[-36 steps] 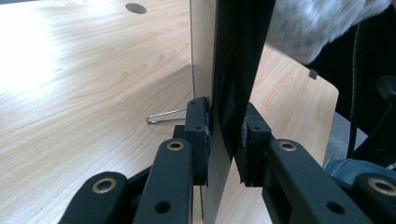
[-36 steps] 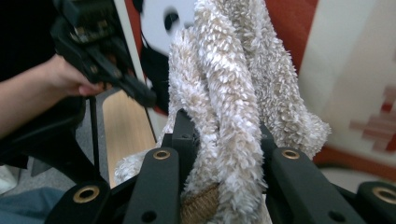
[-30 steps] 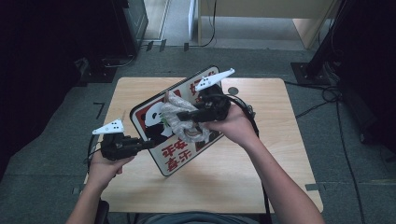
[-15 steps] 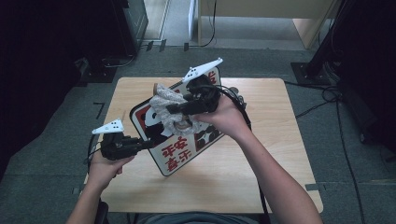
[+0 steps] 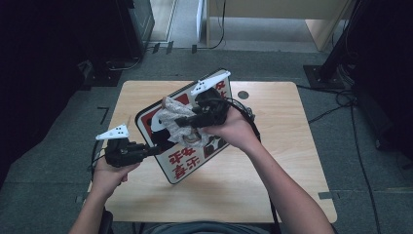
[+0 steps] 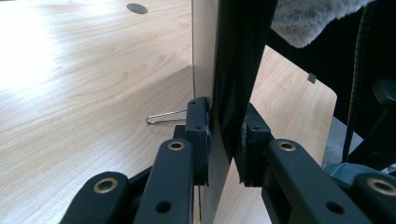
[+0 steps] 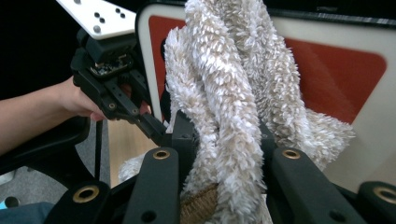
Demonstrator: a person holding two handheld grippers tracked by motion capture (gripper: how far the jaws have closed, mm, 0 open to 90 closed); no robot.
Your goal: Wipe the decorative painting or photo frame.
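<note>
Left gripper (image 5: 155, 150): my 2 jaws pinch the sign board (image 5: 195, 161) by its edge, holding it tilted above the table (image 5: 272, 195).
Right gripper (image 5: 187, 124): my jaws clamp a fluffy cloth (image 5: 171, 113) against the board's face ahead.

Pale wooden table (image 5: 287, 161), grey floor (image 5: 63, 146)

One camera sits high above your side of the table (image 5: 272, 195) and looks down toward twelve o'clock, from far off. The other two ride on your grippers and look along the jaws, very close up. All three see the sign (image 5: 195, 161) (image 6: 205, 51) (image 7: 355, 65).
</note>
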